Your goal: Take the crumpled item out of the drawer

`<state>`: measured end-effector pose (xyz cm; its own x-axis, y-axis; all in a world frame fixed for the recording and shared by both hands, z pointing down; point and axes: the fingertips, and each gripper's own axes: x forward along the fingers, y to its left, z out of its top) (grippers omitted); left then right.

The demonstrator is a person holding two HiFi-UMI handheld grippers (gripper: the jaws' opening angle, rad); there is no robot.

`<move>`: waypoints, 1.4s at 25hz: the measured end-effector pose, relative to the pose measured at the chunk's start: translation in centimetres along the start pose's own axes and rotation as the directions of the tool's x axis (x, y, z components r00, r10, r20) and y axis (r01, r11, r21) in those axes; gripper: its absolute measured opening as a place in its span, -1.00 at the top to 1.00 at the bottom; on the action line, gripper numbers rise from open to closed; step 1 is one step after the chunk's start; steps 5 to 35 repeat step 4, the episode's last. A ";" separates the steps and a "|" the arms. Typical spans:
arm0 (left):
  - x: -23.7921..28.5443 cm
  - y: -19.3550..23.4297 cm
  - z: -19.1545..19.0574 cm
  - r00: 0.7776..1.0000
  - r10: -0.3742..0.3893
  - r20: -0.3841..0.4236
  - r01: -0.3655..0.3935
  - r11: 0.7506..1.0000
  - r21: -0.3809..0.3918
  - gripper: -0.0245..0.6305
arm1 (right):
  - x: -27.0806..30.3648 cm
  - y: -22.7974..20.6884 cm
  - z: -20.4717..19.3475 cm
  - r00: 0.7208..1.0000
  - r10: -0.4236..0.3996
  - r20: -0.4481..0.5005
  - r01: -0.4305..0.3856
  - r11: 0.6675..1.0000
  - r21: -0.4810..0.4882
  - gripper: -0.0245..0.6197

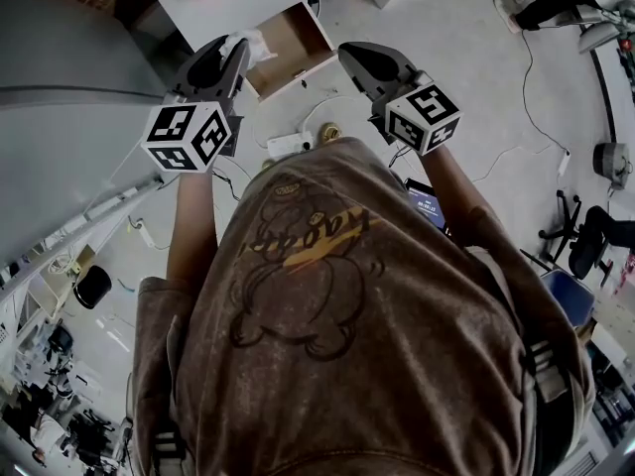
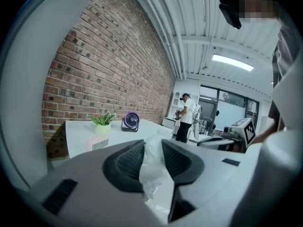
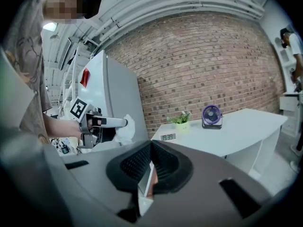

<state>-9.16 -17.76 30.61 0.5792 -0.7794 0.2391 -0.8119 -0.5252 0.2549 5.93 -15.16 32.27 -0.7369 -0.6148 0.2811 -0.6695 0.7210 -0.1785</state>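
A white crumpled item [image 2: 154, 169] hangs pinched between the pads of my left gripper [image 2: 152, 143], which is shut on it. In the head view the crumpled item [image 1: 250, 44] sticks out of the left gripper [image 1: 230, 59], up and to the left of the open wooden drawer [image 1: 295, 43]. The right gripper view shows that left gripper [image 3: 124, 123] from the side, with the crumpled item [image 3: 126, 131] at its tip. My right gripper [image 3: 152, 143] has its tips together and grips nothing. It hovers just right of the drawer, where the head view shows the right gripper [image 1: 355, 58].
The drawer belongs to a white desk [image 3: 246, 129] against a brick wall, which carries a small plant [image 3: 182, 119], a purple fan [image 3: 211, 116] and a clock [image 3: 167, 137]. A tall grey cabinet [image 1: 69, 58] stands left. A power strip [image 1: 288, 145] and cables lie on the floor. A person [image 2: 184, 117] stands far off.
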 end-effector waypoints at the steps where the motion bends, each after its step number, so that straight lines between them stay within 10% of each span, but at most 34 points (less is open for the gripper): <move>1: 0.0 0.0 0.0 1.000 0.000 0.000 0.000 1.000 -0.003 0.57 | 0.0 -0.1 0.1 1.000 -0.001 0.001 0.001 1.000 0.000 0.93; 35: 0.1 -0.1 0.0 1.000 -0.002 0.001 0.002 1.000 -0.011 0.57 | 0.1 -0.1 0.1 1.000 0.002 0.000 -0.002 1.000 0.001 0.93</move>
